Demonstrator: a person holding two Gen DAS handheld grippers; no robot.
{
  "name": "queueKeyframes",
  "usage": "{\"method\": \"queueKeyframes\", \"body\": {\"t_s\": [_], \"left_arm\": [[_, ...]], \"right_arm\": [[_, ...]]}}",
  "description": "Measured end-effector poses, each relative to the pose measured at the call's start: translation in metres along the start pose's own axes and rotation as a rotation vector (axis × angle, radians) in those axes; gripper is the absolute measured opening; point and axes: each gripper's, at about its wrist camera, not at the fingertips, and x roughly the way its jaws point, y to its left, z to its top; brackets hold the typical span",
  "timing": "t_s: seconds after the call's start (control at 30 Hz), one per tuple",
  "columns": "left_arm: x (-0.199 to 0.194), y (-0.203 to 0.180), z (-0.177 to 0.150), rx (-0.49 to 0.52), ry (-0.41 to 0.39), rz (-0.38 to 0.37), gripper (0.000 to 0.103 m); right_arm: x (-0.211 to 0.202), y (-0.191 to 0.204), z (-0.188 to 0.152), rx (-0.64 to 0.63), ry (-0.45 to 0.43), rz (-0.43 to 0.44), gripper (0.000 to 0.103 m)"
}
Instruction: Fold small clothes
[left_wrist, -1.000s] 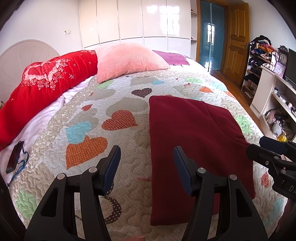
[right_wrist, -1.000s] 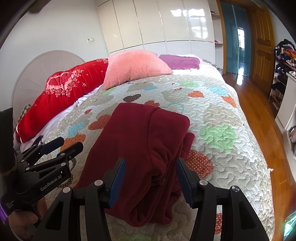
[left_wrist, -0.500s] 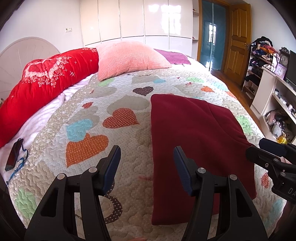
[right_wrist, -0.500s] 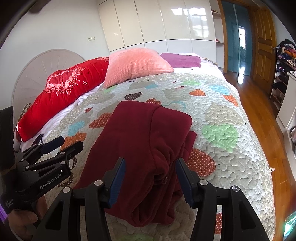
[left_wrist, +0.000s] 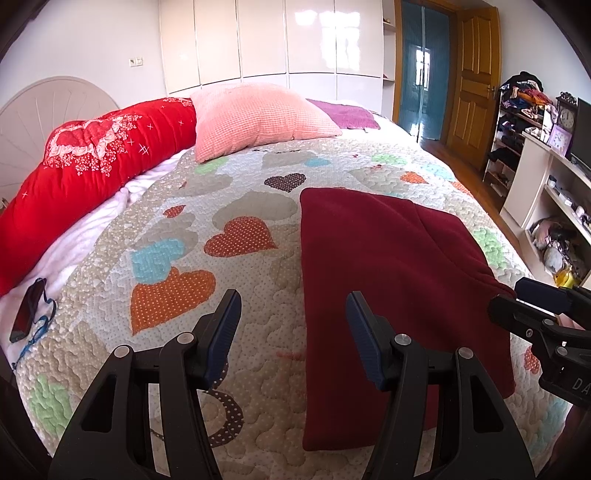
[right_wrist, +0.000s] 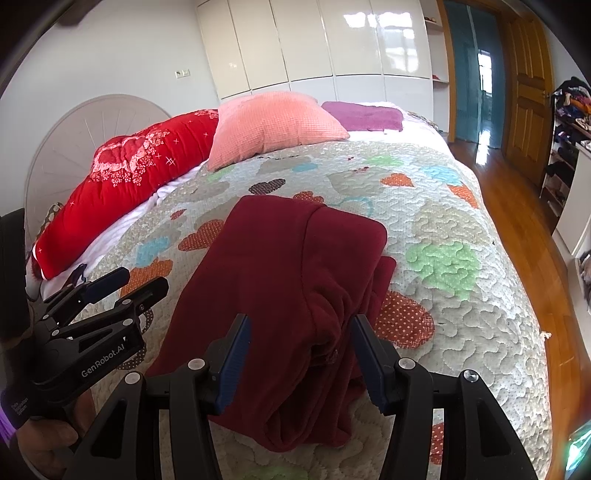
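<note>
A dark red fleece garment (left_wrist: 388, 277) lies folded lengthwise on the heart-patterned quilt (left_wrist: 221, 206). Its left edge is straight. In the right wrist view its right side (right_wrist: 295, 277) is bunched and creased near me. My left gripper (left_wrist: 293, 325) hovers open over the quilt at the garment's left edge, with nothing between its fingers. My right gripper (right_wrist: 301, 332) hovers open above the garment's near, bunched end without touching it. Each gripper also shows in the other's view: the right gripper (left_wrist: 535, 317) and the left gripper (right_wrist: 122, 291).
A red bolster (left_wrist: 85, 173), a pink pillow (left_wrist: 258, 114) and a purple cloth (left_wrist: 347, 114) lie at the head of the bed. A dark phone-like object (left_wrist: 27, 314) rests at the bed's left edge. Shelves (left_wrist: 546, 206) and wooden floor (right_wrist: 524, 206) are on the right.
</note>
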Motion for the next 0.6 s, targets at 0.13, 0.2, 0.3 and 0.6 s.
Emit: {"method": "queueKeyframes", "body": {"t_s": [0.13, 0.2, 0.3, 0.6], "left_arm": [[0.001, 0.001, 0.0, -0.005, 0.009, -0.003, 0.059], [0.002, 0.001, 0.0, -0.008, 0.014, -0.006, 0.059], [0.002, 0.002, -0.001, -0.01, 0.012, -0.004, 0.059], [0.004, 0.018, 0.001, -0.058, -0.016, -0.023, 0.059]], "right_arm": [[0.001, -0.001, 0.0, -0.001, 0.004, 0.001, 0.054], [0.001, -0.001, 0.0, -0.002, 0.005, 0.002, 0.054], [0.002, -0.001, 0.0, -0.001, 0.005, 0.0, 0.054], [0.002, -0.008, 0.001, 0.003, -0.004, -0.002, 0.054]]}}
